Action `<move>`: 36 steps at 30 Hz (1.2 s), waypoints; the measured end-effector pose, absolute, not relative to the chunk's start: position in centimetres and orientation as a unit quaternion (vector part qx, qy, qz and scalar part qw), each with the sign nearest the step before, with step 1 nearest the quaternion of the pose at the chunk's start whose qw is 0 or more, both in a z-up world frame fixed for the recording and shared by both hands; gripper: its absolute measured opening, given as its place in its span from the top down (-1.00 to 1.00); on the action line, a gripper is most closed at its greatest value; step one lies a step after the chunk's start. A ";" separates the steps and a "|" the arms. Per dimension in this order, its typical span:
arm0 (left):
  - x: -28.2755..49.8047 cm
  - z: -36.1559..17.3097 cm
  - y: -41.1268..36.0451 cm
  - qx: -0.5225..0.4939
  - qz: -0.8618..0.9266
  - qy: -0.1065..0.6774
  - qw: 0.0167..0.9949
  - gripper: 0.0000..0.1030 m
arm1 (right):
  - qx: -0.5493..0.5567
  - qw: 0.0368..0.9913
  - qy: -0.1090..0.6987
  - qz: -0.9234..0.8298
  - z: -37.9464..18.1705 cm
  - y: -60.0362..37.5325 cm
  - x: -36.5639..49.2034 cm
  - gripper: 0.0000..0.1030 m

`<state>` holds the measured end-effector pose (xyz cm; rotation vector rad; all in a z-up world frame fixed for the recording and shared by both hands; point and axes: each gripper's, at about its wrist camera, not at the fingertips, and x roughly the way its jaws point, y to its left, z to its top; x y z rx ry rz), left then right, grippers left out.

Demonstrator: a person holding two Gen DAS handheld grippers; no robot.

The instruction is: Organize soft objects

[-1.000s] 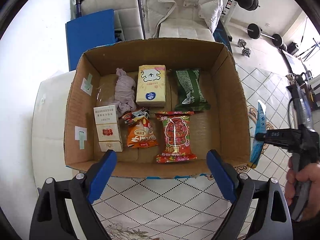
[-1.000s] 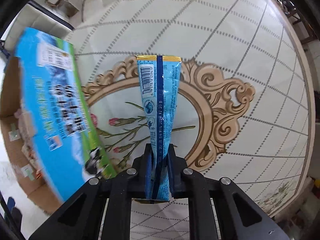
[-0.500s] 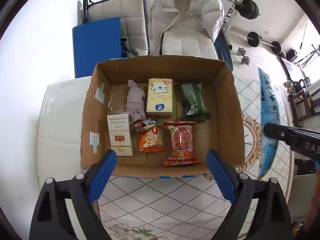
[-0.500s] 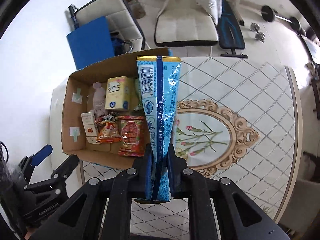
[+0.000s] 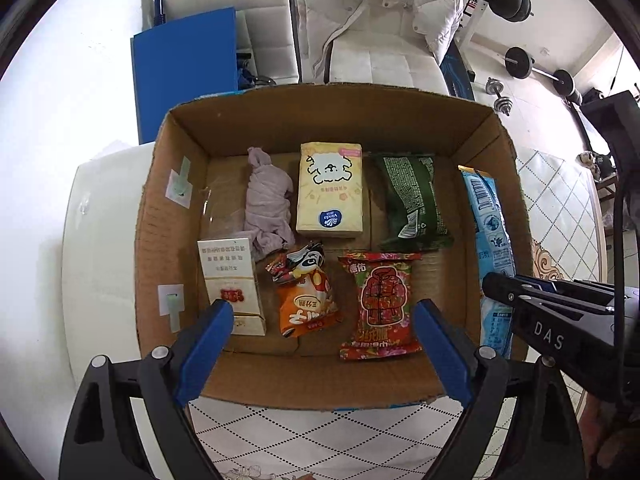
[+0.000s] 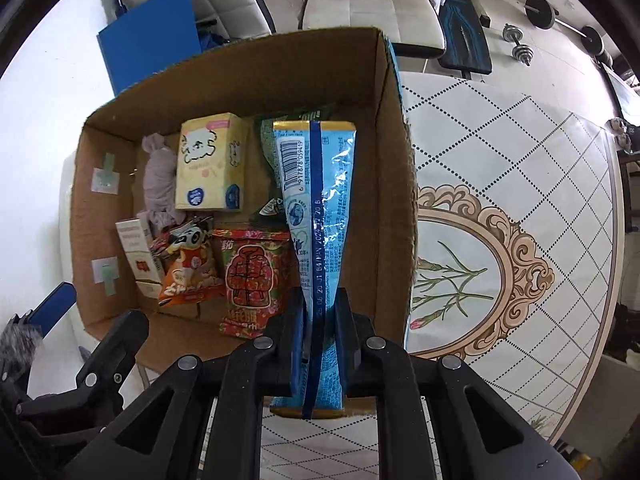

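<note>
An open cardboard box (image 5: 332, 120) (image 6: 388, 120) holds a pink cloth (image 5: 268, 200), a yellow tissue pack (image 5: 330, 192), a green packet (image 5: 412, 200), a white carton (image 5: 232, 280), an orange snack bag (image 5: 308, 300) and a red snack bag (image 5: 380, 304). My right gripper (image 6: 318, 320) is shut on a long light-blue packet (image 6: 316, 200) and holds it over the box's right side; it also shows in the left wrist view (image 5: 490, 232). My left gripper (image 5: 324, 340) is open and empty above the box's near wall.
The box stands on a round table with a diamond-patterned cloth (image 6: 500, 160). Behind it are a white chair with a puffy coat (image 5: 376, 20), a blue board (image 5: 184, 72) and dumbbells (image 5: 536, 68) on the floor.
My right gripper has swung left with the blue packet, from over the table to over the box's right side. The left gripper has drawn closer to the box.
</note>
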<state>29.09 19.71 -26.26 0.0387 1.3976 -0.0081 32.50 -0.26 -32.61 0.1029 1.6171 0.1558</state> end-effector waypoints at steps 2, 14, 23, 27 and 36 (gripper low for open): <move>29.3 -26.7 19.8 0.019 -0.001 0.646 0.763 -0.79 | 0.037 0.688 0.723 0.061 -33.1 -0.2 32.7 0.71; 28.8 -25.3 20.8 0.009 0.009 0.632 0.775 -0.79 | 0.026 0.703 0.709 0.051 -31.2 -0.7 32.3 0.03; 27.1 -22.6 21.7 0.001 0.021 0.618 0.786 -0.79 | 0.022 0.723 0.688 0.054 -28.3 -1.8 29.4 -0.72; 25.7 -20.6 21.5 0.000 0.022 0.607 0.794 -0.79 | 0.033 0.735 0.676 0.053 -26.5 -2.6 28.0 -0.79; 20.3 -12.5 19.7 0.008 0.014 0.557 0.830 -0.79 | 0.036 0.790 0.609 0.058 -17.4 -5.0 22.5 -0.79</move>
